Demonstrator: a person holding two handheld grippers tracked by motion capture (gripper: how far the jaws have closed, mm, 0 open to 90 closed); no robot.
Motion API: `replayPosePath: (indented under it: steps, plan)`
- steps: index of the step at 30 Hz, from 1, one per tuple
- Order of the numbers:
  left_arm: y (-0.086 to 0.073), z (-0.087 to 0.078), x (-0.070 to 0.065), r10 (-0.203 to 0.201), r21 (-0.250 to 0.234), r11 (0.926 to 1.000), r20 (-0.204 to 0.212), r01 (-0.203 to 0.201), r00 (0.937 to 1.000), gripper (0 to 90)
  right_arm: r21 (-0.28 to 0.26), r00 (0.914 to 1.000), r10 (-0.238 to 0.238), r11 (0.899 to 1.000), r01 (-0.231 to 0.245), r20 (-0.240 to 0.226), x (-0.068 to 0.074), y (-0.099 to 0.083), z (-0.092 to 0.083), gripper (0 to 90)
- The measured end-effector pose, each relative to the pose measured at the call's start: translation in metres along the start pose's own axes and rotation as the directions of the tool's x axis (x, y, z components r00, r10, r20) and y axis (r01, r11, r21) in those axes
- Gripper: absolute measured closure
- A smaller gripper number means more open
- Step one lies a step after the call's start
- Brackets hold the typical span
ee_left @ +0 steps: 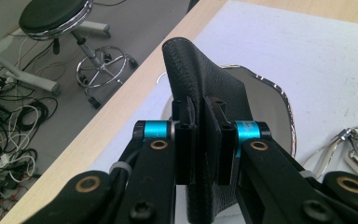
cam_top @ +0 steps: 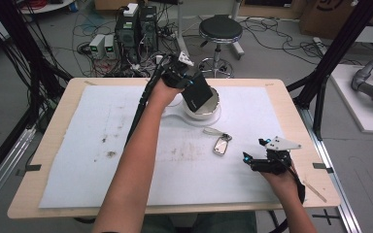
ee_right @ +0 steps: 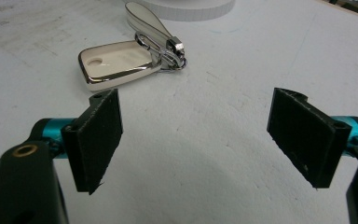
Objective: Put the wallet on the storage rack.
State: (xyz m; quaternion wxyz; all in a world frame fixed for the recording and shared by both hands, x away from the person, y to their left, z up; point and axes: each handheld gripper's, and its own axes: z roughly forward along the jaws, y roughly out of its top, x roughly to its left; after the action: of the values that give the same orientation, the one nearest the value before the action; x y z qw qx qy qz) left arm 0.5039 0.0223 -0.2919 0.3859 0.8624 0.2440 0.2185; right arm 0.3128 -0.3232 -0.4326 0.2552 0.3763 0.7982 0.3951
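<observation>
The left gripper (cam_top: 188, 83) holds the wallet (cam_top: 197, 91) over the bowl (cam_top: 209, 112), at the far middle of the mat (cam_top: 77, 145). Nearer and just right of the bowl lies the key fob (cam_top: 221, 144) on the mat. The right gripper (cam_top: 252, 153) sits right of the fob, near the table (cam_top: 53, 131) front edge.

text: none legible | labels: none | numbers: none
</observation>
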Motion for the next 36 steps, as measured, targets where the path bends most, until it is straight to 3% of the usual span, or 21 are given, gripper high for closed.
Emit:
replayPosePath:
  steps: [10, 13, 15, 16, 18, 22, 27, 35, 36]
  plan:
    - [-0.002, 0.022, -0.013, 0.038, 0.043, 0.9983, 0.015, -0.039, 0.9991, 82.4, 0.003, 1.0000, 0.005, 1.000, -0.005, -0.004, 0.000, -0.001, 0.001, 18.3]
    - [-0.004, 0.031, -0.019, 0.032, 0.039, 0.9987, 0.016, -0.032, 0.9994, 81.2, 0.005, 1.0000, 0.004, 1.000, -0.004, -0.006, -0.001, -0.001, 0.001, 18.3]
    - [-0.005, 0.033, -0.020, 0.007, 0.030, 0.9995, 0.004, -0.007, 1.0000, 74.1, 0.006, 1.0000, 0.003, 1.000, -0.003, -0.007, -0.001, -0.001, 0.001, 18.3]
    - [-0.005, 0.033, -0.020, -0.020, 0.028, 0.9994, -0.011, 0.020, 0.9997, 66.8, 0.006, 1.0000, 0.004, 1.000, -0.004, -0.007, -0.001, -0.001, 0.001, 18.3]
    - [-0.005, 0.032, -0.020, -0.024, 0.029, 0.9993, -0.024, 0.024, 0.9994, 52.2, 0.005, 0.9999, 0.008, 1.000, -0.008, -0.006, -0.002, -0.002, 0.001, 18.3]
    - [-0.008, 0.019, -0.017, -0.062, 0.007, 0.9980, -0.034, 0.062, 0.9975, 42.8, 0.005, 0.9999, 0.010, 1.000, -0.010, -0.005, -0.003, -0.002, 0.001, 18.3]
    - [-0.015, 0.005, -0.020, -0.081, -0.032, 0.9963, -0.012, 0.080, 0.9967, 39.8, 0.002, 0.9999, 0.010, 1.000, -0.010, -0.008, -0.001, -0.001, 0.002, 18.3]
    - [-0.030, -0.027, -0.034, -0.080, -0.079, 0.9933, 0.050, 0.084, 0.9955, 34.4, 0.002, 0.9999, 0.002, 1.000, -0.002, -0.012, 0.002, 0.002, 0.004, 18.3]
    - [-0.037, -0.034, -0.037, -0.085, -0.082, 0.9924, 0.079, 0.092, 0.9932, 31.6, 0.001, 0.9999, 0.007, 1.000, -0.007, -0.015, 0.003, 0.003, 0.005, 18.3]
